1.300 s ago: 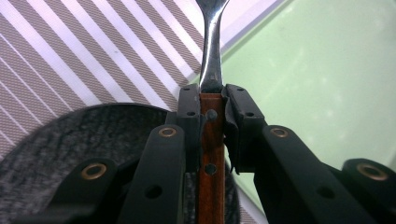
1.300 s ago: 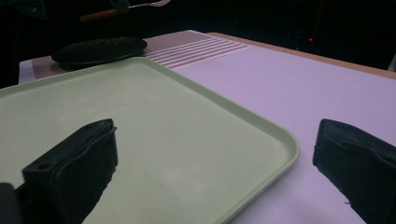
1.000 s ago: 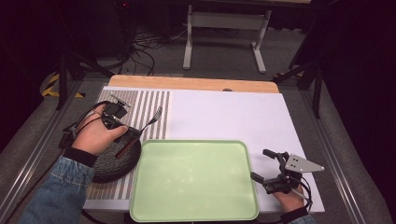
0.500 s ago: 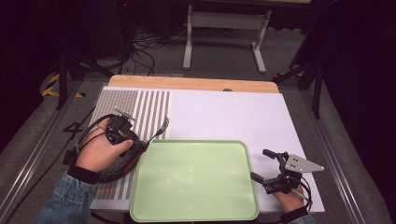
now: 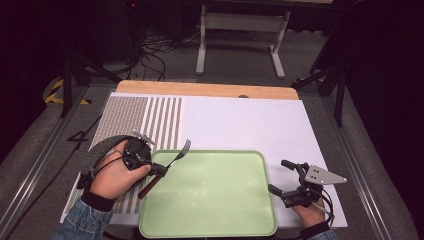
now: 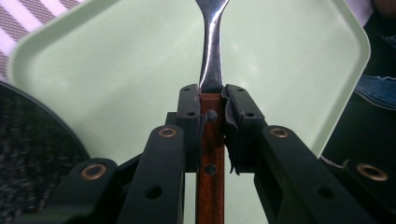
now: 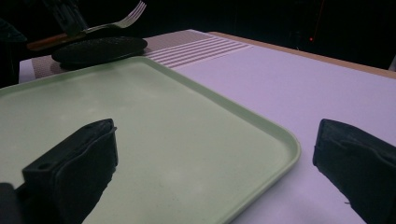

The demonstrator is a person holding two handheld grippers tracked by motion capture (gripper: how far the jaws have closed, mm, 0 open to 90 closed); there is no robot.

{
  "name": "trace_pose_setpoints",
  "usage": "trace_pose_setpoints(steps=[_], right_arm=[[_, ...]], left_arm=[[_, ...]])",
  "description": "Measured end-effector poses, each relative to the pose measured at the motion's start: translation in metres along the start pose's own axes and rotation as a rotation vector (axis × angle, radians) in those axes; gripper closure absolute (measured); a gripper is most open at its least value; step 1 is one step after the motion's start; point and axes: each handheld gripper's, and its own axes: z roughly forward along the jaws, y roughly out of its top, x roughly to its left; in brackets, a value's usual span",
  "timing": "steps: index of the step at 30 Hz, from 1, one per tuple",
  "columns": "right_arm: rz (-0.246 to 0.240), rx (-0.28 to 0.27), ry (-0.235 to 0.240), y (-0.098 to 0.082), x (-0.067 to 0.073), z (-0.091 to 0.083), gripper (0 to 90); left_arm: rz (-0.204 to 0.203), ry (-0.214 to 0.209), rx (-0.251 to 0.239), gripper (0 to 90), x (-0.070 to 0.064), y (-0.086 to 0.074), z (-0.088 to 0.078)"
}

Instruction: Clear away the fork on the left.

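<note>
Fork [image 5: 172, 161] in transit: over the white table [image 5: 240, 122], a pale green tray [image 5: 210, 200] waits with its floor bare while the left gripper [image 5: 159, 170] carries the wooden-handled utensil across the tray's left rim. A dark round plate [image 5: 100, 150] sits just beside the tray, under the left hand. The carrying step appears to be in hand; the next move calls for lowering the fork flat onto the tray, then letting go. The left jaws are clamped on the wooden handle just below the metal neck [image 6: 212, 51], tines pointing away beyond the fingertips. The right gripper [image 5: 286, 177] rests at the tray's right edge, jaws apart and empty.
</note>
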Motion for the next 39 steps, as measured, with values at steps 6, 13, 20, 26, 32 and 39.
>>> trace_pose_setpoints(steps=[6, 13, 20, 26, 32, 39], right_arm=[[0.001, 0.001, 0.001, 0.000, 0.000, 0.000, 0.4], [0.000, 0.003, 0.002, 0.000, 0.000, 0.001, 0.4], [-0.001, 0.006, 0.001, 0.000, 0.001, 0.001, 0.4], [-0.001, 0.008, 0.001, 0.000, 0.001, 0.001, 0.3], [-0.002, 0.007, 0.002, 0.000, 0.001, 0.001, 0.4], [-0.003, 0.006, 0.002, 0.000, 0.001, 0.001, 0.4]], left_arm=[[-0.012, -0.020, 0.007, 77.6, -0.002, -0.006, 0.011], [-0.022, -0.039, 0.012, 77.6, -0.005, -0.012, 0.020], [-0.024, -0.047, 0.041, 77.6, -0.008, -0.013, 0.030], [-0.027, -0.044, 0.079, 77.6, -0.010, -0.015, 0.041], [-0.027, -0.041, 0.108, 77.6, -0.012, -0.016, 0.049], [-0.035, -0.026, 0.134, 77.5, -0.015, -0.018, 0.056]])
